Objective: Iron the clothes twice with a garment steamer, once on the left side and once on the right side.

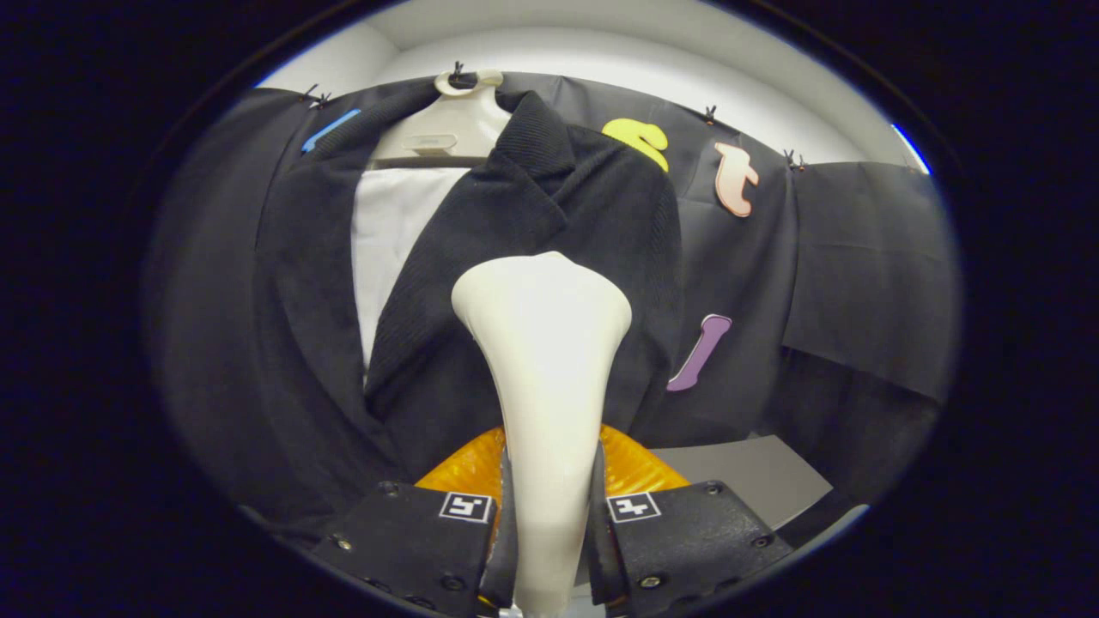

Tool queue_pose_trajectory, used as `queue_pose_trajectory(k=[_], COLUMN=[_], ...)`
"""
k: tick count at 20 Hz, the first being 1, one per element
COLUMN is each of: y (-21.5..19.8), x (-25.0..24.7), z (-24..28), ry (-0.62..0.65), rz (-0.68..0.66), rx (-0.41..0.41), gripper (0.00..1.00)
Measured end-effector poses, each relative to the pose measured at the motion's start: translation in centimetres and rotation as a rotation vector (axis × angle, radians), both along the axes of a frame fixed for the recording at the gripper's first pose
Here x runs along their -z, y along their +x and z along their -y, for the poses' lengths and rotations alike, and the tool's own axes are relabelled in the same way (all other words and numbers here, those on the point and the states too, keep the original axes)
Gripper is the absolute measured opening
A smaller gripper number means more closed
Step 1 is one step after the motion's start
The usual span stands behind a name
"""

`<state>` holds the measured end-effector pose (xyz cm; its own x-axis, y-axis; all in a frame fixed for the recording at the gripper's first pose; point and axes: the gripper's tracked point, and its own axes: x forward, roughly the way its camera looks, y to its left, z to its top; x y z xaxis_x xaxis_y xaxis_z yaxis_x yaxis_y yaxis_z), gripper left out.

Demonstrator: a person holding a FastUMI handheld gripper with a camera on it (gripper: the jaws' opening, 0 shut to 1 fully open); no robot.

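A cream-white garment steamer (543, 343) stands between my two black fingers (429, 532), its handle clamped by both and its flared head rising ahead of them. My gripper (549, 524) is shut on the steamer. The steamer's head lies against the right front panel of a dark jacket (532, 215), just below the lapel. The jacket hangs open on a cream hanger (455, 120), showing a white lining or shirt (391, 232) at its left. An orange part of the steamer (468, 468) shows behind the fingers.
Black cloth covers the booth wall (859, 257) behind and to the right of the jacket. A grey flat surface (755, 472) lies low at the right, beyond the right finger. White wall shows above the cloth.
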<state>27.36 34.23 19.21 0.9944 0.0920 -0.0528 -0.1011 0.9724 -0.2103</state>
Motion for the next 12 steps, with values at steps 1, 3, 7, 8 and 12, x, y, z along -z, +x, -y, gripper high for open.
queue_pose_trajectory(k=[1,3,7,8,12], y=[-0.1,-0.1,-0.1,0.0,0.2], x=[0.8,1.9,4.5,5.1,8.1], z=[0.0,0.0,-0.1,0.0,0.5], ry=[-0.002,-0.011,-0.040,-0.052,-0.094], rz=[-0.011,-0.021,-0.039,-0.044,-0.064], rx=[0.000,0.001,0.004,0.007,0.021], gripper=[0.35,0.35,0.35,0.36,0.36])
